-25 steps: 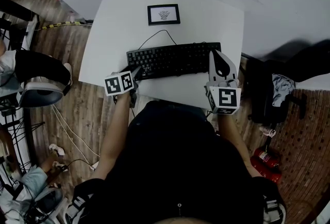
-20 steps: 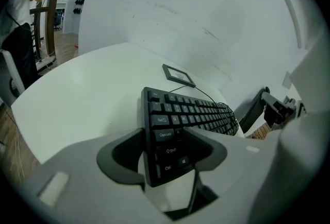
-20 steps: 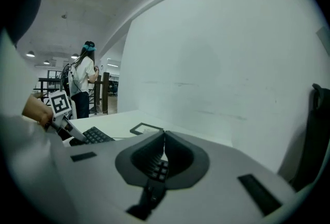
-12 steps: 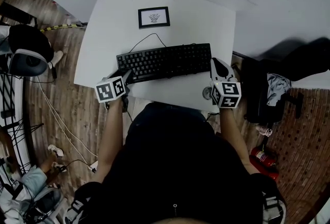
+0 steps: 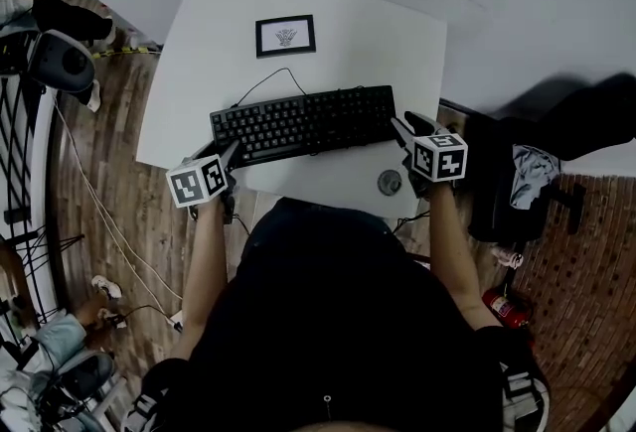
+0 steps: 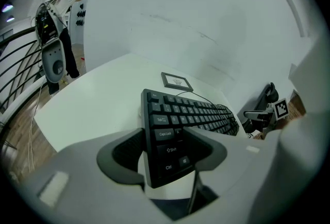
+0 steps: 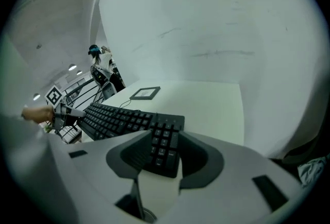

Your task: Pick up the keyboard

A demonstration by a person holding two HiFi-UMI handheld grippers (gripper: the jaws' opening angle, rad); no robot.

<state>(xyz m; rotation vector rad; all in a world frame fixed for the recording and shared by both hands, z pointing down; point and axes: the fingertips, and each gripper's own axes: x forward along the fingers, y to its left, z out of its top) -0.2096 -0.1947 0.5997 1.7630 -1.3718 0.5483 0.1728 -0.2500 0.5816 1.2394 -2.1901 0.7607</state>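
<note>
One white table [image 5: 199, 72] fills the middle of the head view, standing on a wood-plank floor [image 5: 109, 172]. On it lies one black keyboard [image 5: 303, 124], set lengthwise across the near half, its left end a little nearer than its right. One thin cable [image 5: 263, 80] runs from its far edge.

There are two grippers, one at each end of the keyboard, each with one marker cube. The left gripper [image 5: 231, 154] is at the near left corner. Its jaws stand wide and pinch that corner, one pad on the keys and the other against the underside. The right gripper [image 5: 402, 130] is at the right end. Its jaws have just been opening, and the number-pad end sits between them with the pads clear of it.

One small framed picture [image 5: 285, 36] lies flat at the far side, well apart from the keyboard. One small round disc [image 5: 390, 183] sits near the right end of the table's near edge.
</note>
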